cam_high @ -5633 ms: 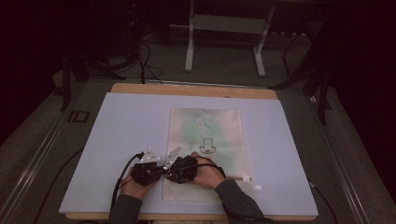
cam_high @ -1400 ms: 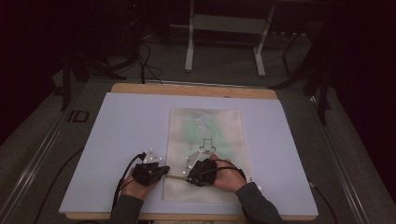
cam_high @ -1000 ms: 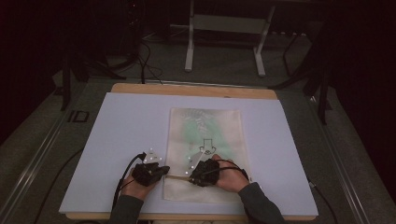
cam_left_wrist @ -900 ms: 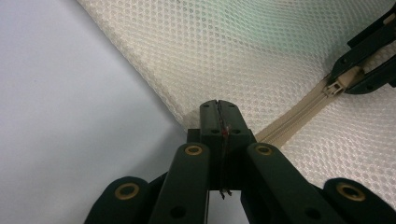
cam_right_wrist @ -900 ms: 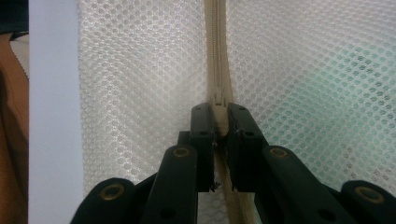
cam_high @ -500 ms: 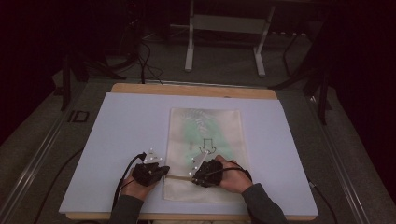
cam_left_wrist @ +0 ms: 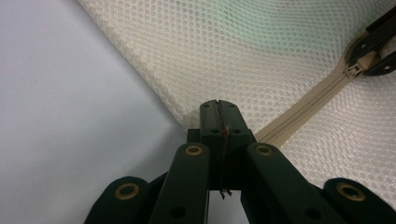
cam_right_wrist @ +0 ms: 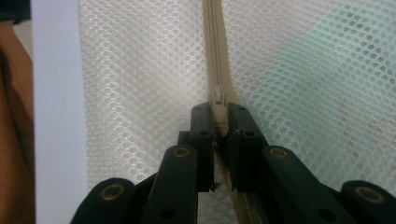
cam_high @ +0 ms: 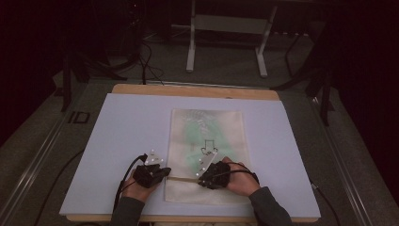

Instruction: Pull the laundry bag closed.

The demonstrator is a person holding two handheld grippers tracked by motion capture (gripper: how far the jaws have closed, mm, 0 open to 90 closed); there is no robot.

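— Mesh bag (cam_high: pixel 207 141), where does it lie?
— Flat on the pale sheet (cam_high: pixel 117 141) that covers the counter (cam_high: pixel 188 89), a little right of the middle, its near end close to the person's edge. Something green shows through the netting, and a dark arrow mark sits on it.
— And the zipper (cam_right_wrist: pixel 214 46)?
— It runs across the bag near that near end. In the high view it is a thin beige line between the two hands.
— What is the left claw (cam_left_wrist: pixel 218 108) doing?
— Its jaws are pressed together on the bag's left edge, right where the zipper tape meets the border. A bit of mesh is pinched between them.
— And the right claw (cam_right_wrist: pixel 219 116)?
— Clamped on the zipper pull (cam_right_wrist: pixel 218 97); the beige slider sits between the two black jaws, with the closed teeth running on ahead of it. In the left gripper view the same claw (cam_left_wrist: pixel 369 51) shows farther along the zipper, holding the pull.
— The hands?
— Left hand (cam_high: pixel 141 186) just off the bag's left side, right hand (cam_high: pixel 237 181) over its near part.
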